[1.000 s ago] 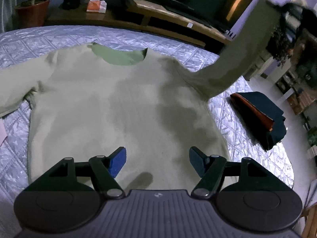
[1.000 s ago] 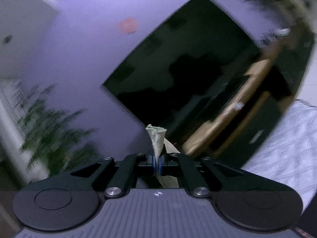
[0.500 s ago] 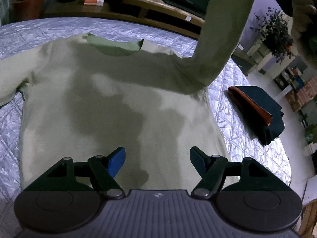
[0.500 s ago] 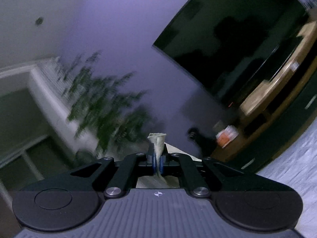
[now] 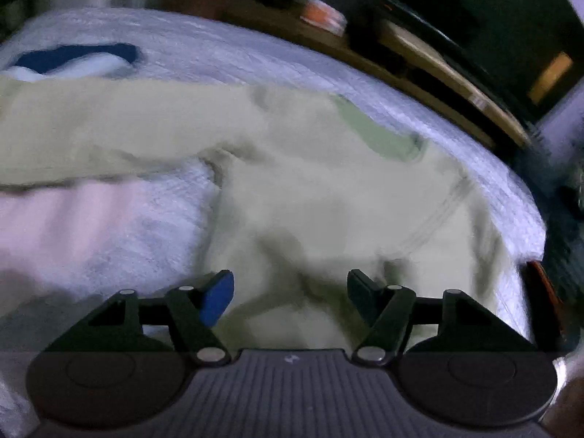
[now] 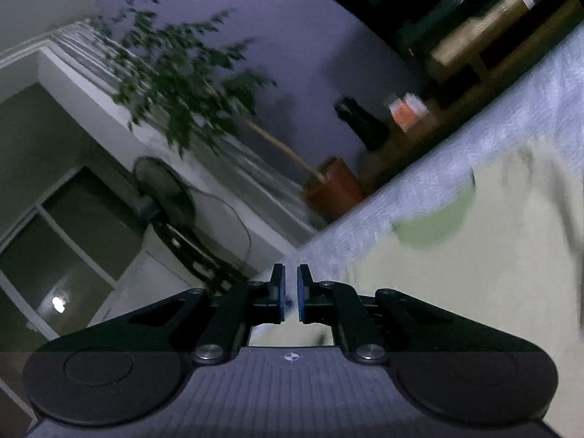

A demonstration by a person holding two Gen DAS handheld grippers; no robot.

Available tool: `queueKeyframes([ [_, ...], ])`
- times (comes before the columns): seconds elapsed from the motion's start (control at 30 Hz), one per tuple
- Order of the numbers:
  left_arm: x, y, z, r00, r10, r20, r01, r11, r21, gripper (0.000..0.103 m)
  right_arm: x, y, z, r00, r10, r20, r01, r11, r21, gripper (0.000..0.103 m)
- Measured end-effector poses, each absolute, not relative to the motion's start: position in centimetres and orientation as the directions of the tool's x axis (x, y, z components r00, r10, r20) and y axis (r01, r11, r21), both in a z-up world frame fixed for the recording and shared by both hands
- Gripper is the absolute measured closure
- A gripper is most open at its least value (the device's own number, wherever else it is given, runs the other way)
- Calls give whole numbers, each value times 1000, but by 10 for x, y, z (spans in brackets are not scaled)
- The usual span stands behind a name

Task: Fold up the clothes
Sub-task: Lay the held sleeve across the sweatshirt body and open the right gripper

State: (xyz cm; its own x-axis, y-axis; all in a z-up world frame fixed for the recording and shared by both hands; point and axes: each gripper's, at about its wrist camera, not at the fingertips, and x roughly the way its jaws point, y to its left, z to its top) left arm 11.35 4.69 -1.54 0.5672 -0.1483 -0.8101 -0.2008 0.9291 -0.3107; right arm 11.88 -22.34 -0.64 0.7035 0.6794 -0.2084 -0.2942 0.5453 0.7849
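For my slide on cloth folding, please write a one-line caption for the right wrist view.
Right gripper, jaws opening with nothing between them, above a pale green sweater on the quilted bed.

Sweater (image 5: 328,197) motion-blurred, left sleeve (image 5: 91,127) cut off at edge.

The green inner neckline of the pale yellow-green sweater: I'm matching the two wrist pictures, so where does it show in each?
Left wrist view: green inner neckline, upper right of centre, on the sweater's far edge.
Right wrist view: green inner neckline, right of centre, above the gripper.
Shared landmark: the orange box on the wooden shelf.
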Motion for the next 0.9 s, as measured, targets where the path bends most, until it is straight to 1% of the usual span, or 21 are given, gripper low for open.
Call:
queueKeyframes([
  [0.13,115,72,2,645,-55,-762,-291,904,-312,37,114,-199,-31,673,700,-241,-265,532,804,92],
  [0.17,116,75,3,651,-48,-758,-303,899,-317,37,114,-193,-36,665,705,-246,-258,526,810,92],
  [0.2,117,78,5,654,-44,-755,-313,893,-323,37,112,-189,-36,659,702,-270,-265,552,790,92],
  [0.23,118,82,6,657,-40,-752,-322,887,-329,37,110,-184,-37,653,698,-294,-273,578,769,89],
  [0.27,119,85,6,654,-49,-755,-323,884,-337,37,107,-180,-31,663,667,-342,-305,656,690,85],
  [0.33,122,85,4,641,-75,-764,-313,883,-349,37,93,-172,-18,704,536,-465,-358,835,419,41],
  [0.37,121,84,4,640,-80,-764,-310,883,-352,37,87,-173,-17,716,489,-498,-363,870,333,39],
  [0.4,119,83,5,641,-83,-763,-307,884,-354,37,82,-175,-15,727,442,-526,-366,897,247,42],
  [0.43,118,83,5,644,-84,-760,-306,883,-356,37,77,-175,-16,735,380,-561,-365,920,144,41],
  [0.47,117,84,5,647,-84,-758,-306,882,-359,37,70,-172,-18,737,334,-588,-384,922,43,41],
  [0.5,117,84,5,650,-84,-755,-306,881,-362,37,64,-168,-22,725,319,-611,-422,906,-27,41],
  [0.57,115,85,6,657,-85,-749,-305,879,-367,37,48,-159,-28,682,342,-647,-495,866,-64,42],
  [0.63,114,85,5,654,-87,-751,-307,878,-369,37,36,-148,-32,653,364,-664,-545,835,-78,36],
  [0.73,113,83,4,653,-91,-752,-304,878,-370,37,34,-138,-31,660,381,-648,-545,836,-64,34],
  [0.8,113,83,4,652,-94,-753,-302,878,-371,37,33,-122,-29,658,387,-646,-588,800,-120,34],
  [0.83,114,84,4,652,-96,-752,-302,877,-373,37,34,-110,-32,648,380,-660,-622,764,-171,35],
  [0.9,114,84,4,652,-100,-751,-302,875,-379,37,40,-94,-42,639,335,-692,-636,736,-231,36],
])
